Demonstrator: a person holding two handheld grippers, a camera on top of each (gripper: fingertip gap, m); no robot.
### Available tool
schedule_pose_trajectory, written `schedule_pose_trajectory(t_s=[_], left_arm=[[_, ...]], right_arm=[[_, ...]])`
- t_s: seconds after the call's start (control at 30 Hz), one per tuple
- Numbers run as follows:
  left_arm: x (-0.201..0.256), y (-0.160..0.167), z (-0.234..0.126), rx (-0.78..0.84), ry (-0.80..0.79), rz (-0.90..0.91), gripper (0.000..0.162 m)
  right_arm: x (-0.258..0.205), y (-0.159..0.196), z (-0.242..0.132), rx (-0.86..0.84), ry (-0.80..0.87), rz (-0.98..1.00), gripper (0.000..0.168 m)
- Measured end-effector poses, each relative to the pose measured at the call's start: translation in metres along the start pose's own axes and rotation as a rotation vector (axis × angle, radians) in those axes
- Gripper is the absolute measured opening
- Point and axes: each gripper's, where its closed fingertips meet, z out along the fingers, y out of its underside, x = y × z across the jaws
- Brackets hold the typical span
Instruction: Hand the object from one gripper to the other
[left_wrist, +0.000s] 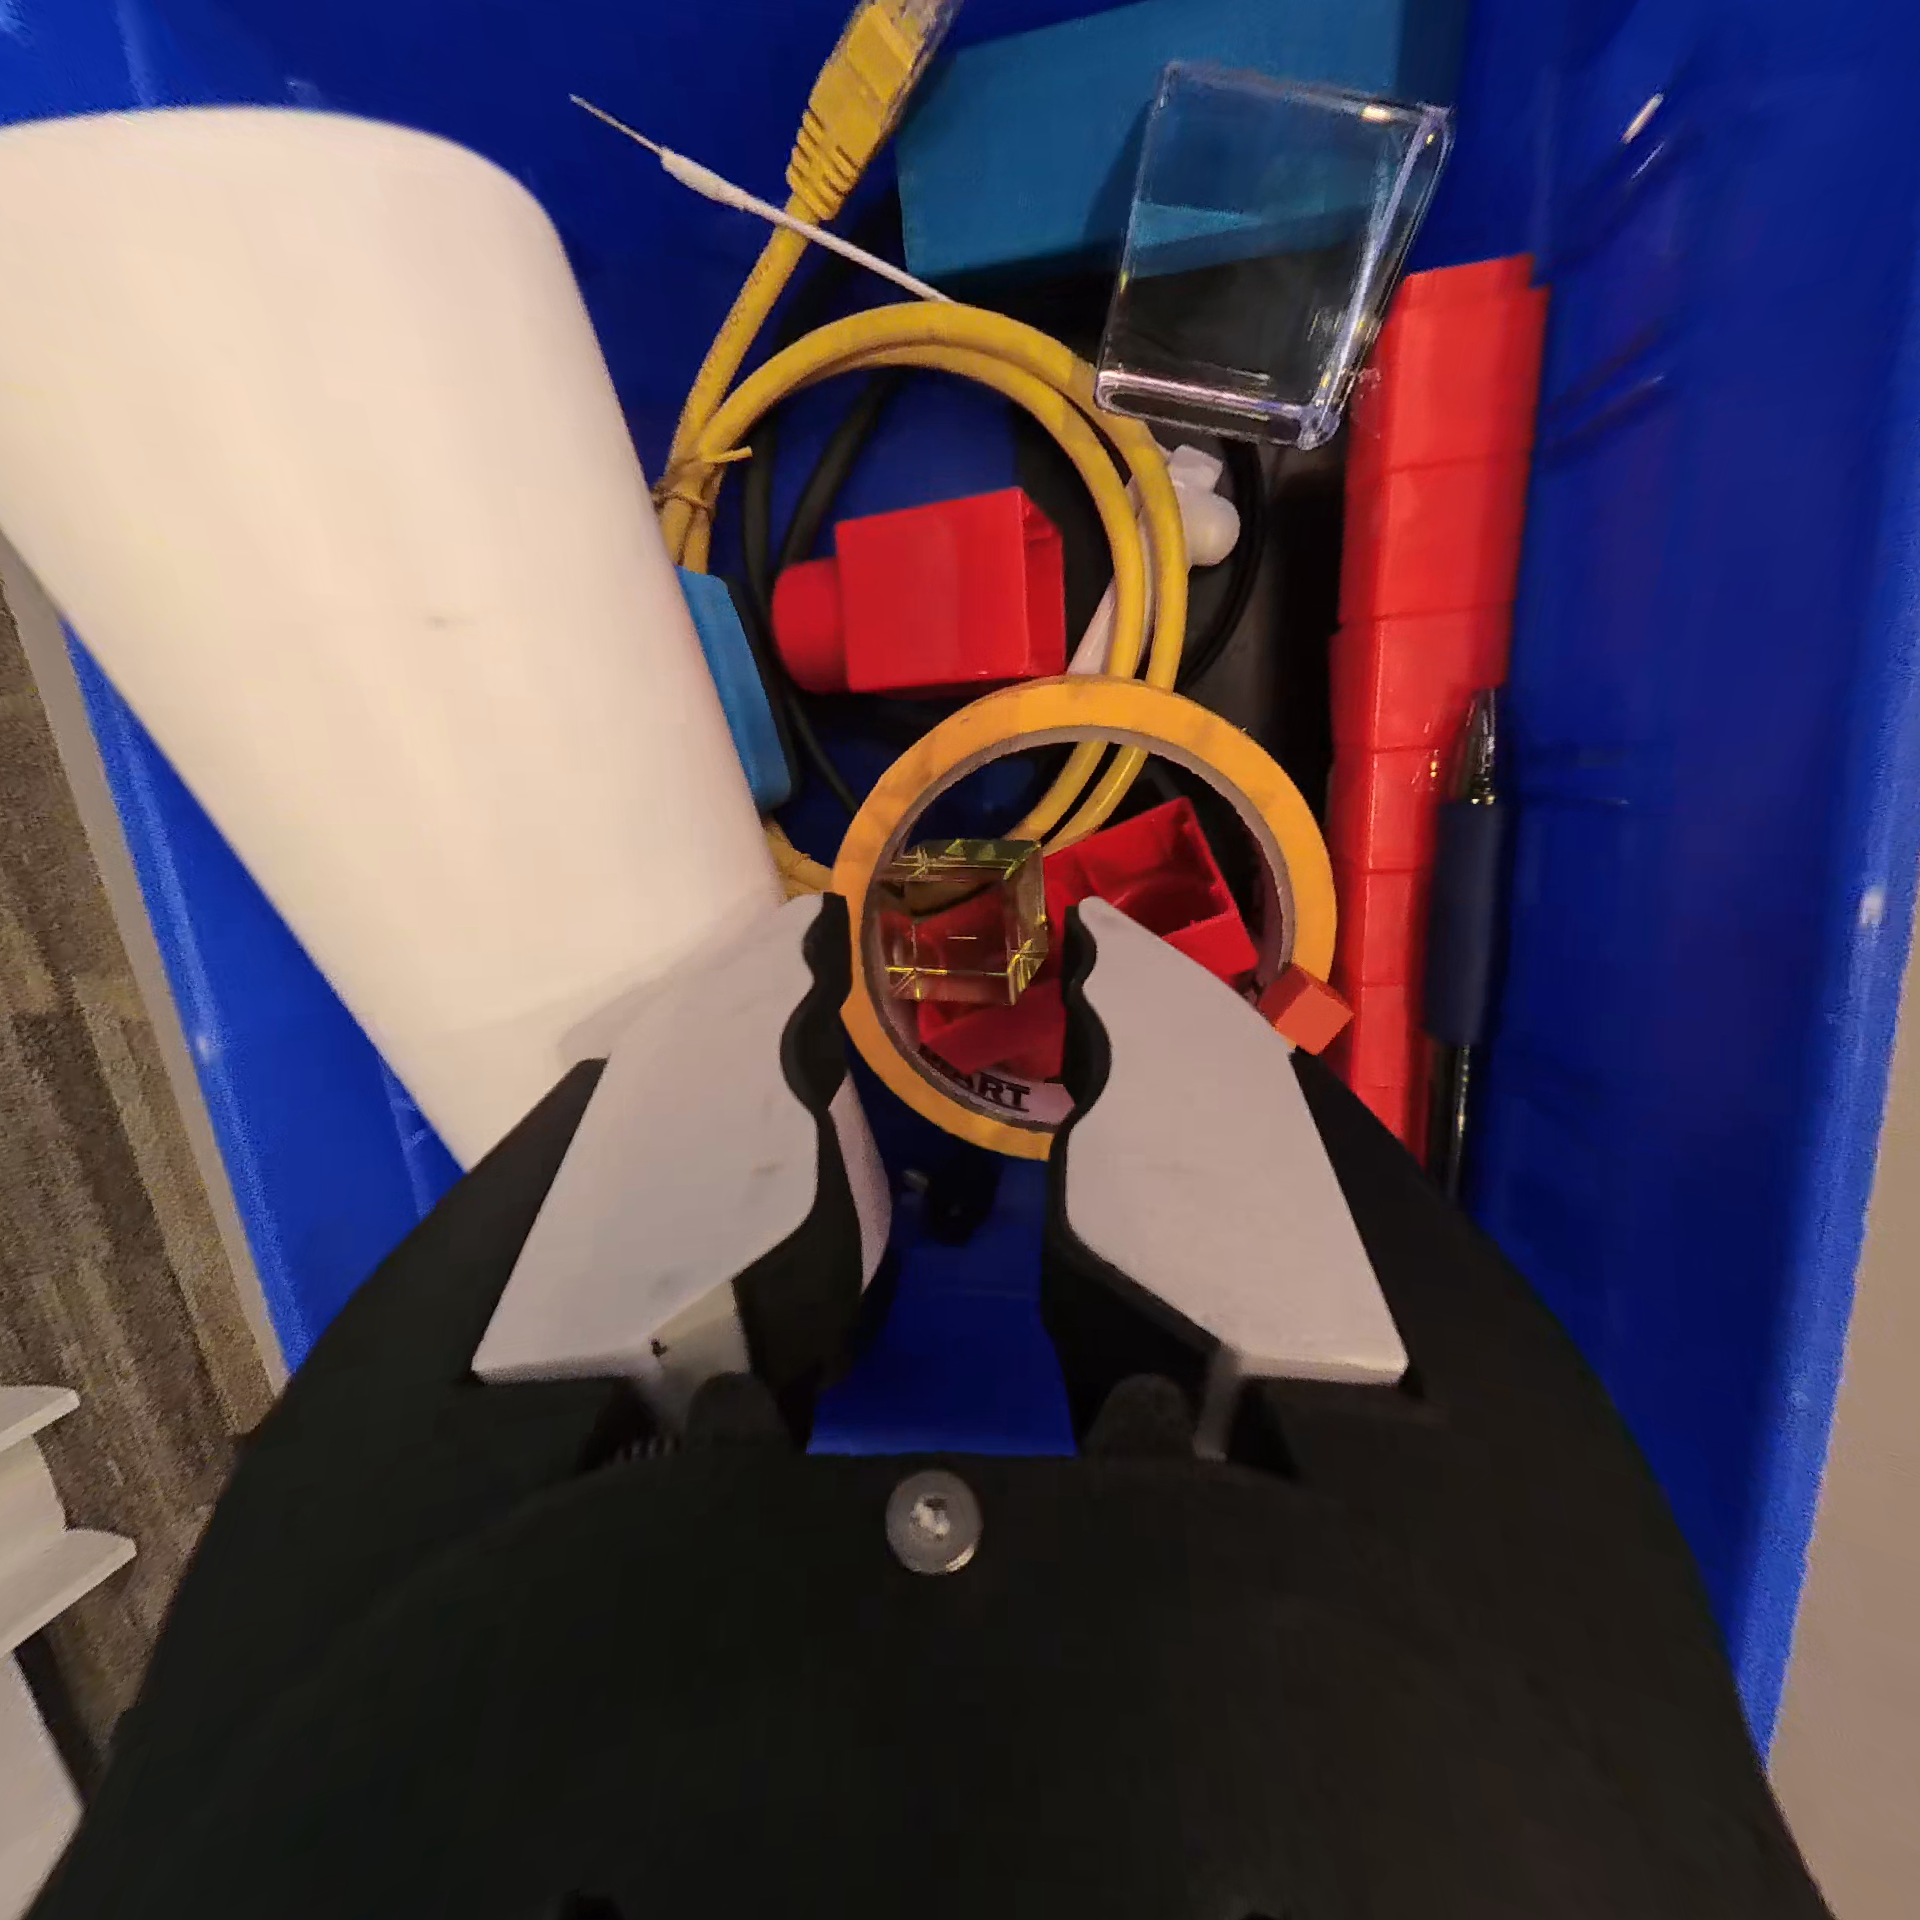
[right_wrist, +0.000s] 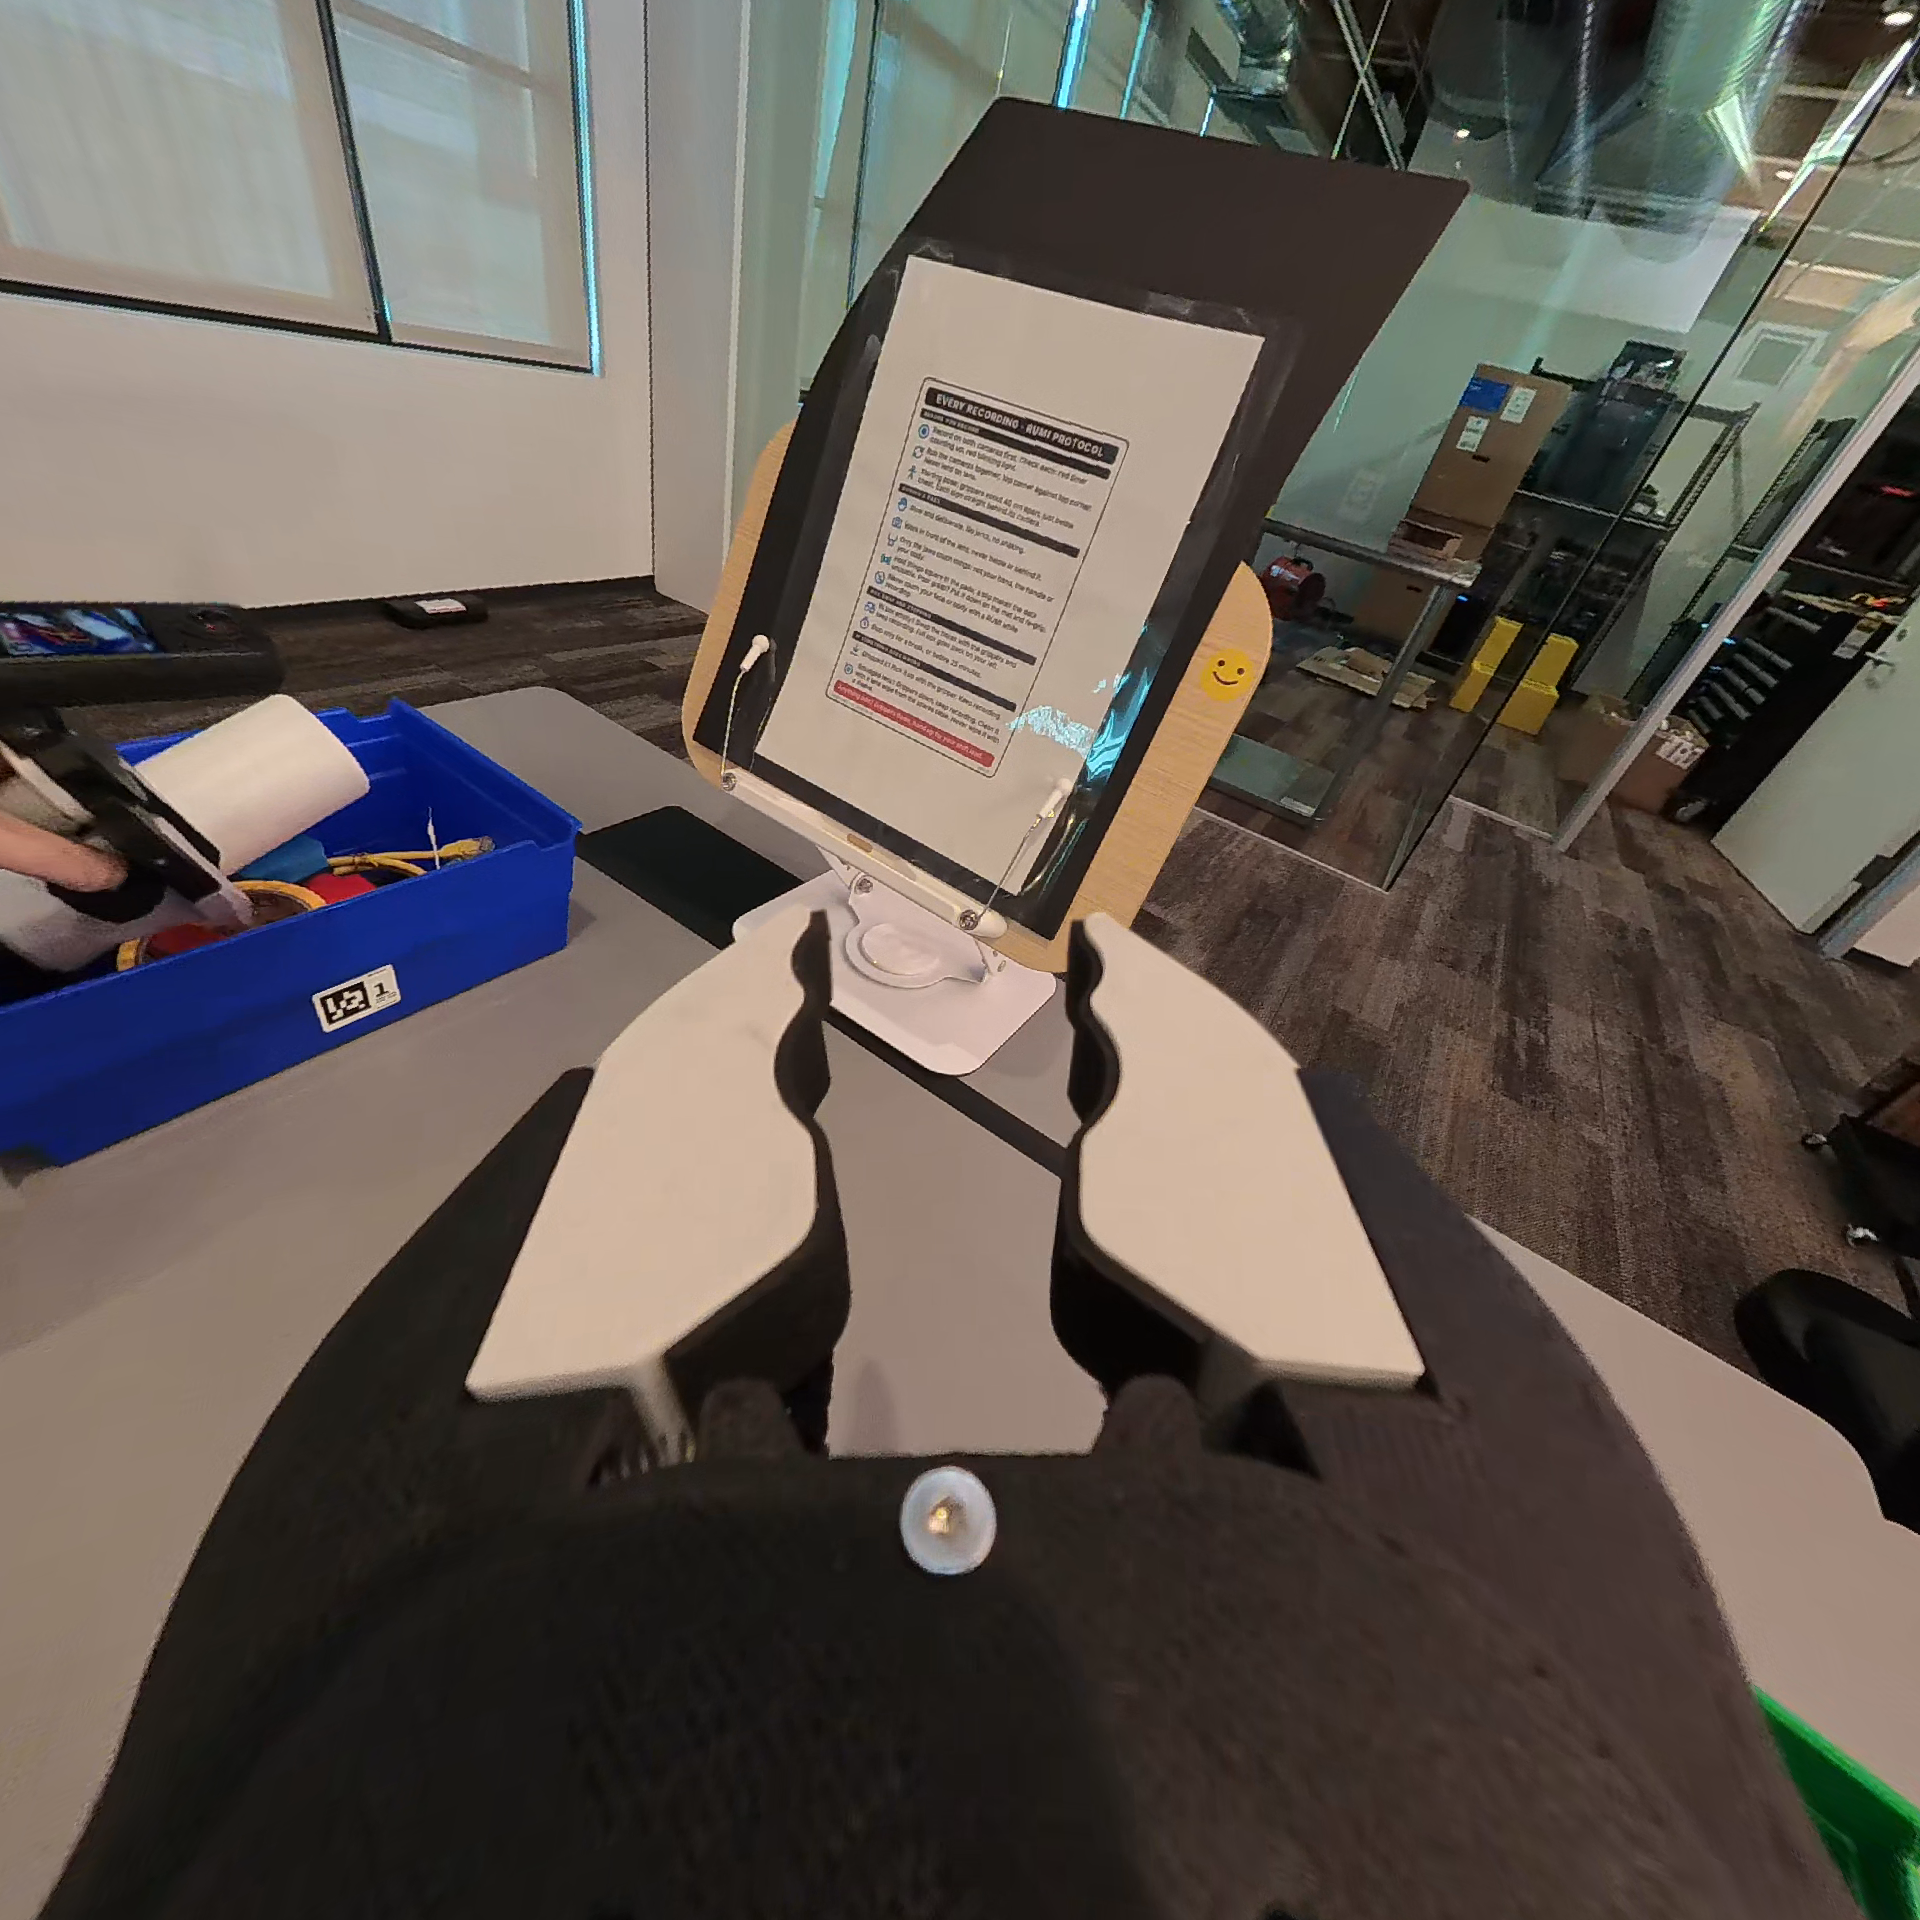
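Note:
A small clear yellowish cube lies inside a yellow tape roll in the blue bin. My left gripper is open and reaches down into the bin. Its fingertips stand on either side of the cube, with small gaps showing. The right wrist view shows the bin at the left, with the left gripper dipped into it. My right gripper is open and empty above the grey table, well to the right of the bin.
The bin also holds a large white roll, a coiled yellow cable, red bricks, a tall red brick stack, a clear plastic box, a teal block and a pen. A document stand stands ahead of the right gripper. Across from one pair of fingers to the other is roughly 50 cm.

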Motion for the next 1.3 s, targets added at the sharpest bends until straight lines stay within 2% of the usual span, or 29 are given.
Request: schedule_pose_trajectory(t_s=[0.23,0.6,0.73,0.9,1.03,1.13,1.17,1.23,1.3], left_arm=[[0.003,0.005,0.006,-0.063,-0.026,0.007,0.032],[0.004,0.002,0.006,-0.05,0.018,-0.015,0.029],[-0.001,-0.008,-0.013,0.025,0.034,-0.065,0.028],[0.0,-0.021,-0.059,0.193,0.074,-0.106,0.028],[0.026,-0.043,-0.119,0.464,0.266,-0.095,0.028],[0.077,-0.058,-0.193,0.746,0.616,0.01,0.028],[0.097,-0.056,-0.219,0.81,0.762,0.066,0.028],[0.134,-0.042,-0.263,0.885,1.014,0.193,0.028],[0.159,-0.03,-0.291,0.919,1.154,0.284,0.028]], right_arm=[[-0.005,0.004,0.003,-0.018,-0.027,-0.023,0.044],[-0.014,0.006,0.008,-0.039,-0.038,-0.089,0.044],[-0.017,0.005,0.008,-0.036,-0.041,-0.107,0.044],[-0.03,-0.002,0.011,-0.004,-0.066,-0.15,0.044],[-0.059,-0.015,0.017,0.075,-0.128,-0.222,0.045],[-0.104,-0.028,0.022,0.197,-0.245,-0.299,0.046],[-0.123,-0.031,0.023,0.24,-0.301,-0.331,0.054],[-0.16,-0.031,0.022,0.316,-0.408,-0.399,0.06],[-0.189,-0.026,0.024,0.354,-0.453,-0.488,0.06]])
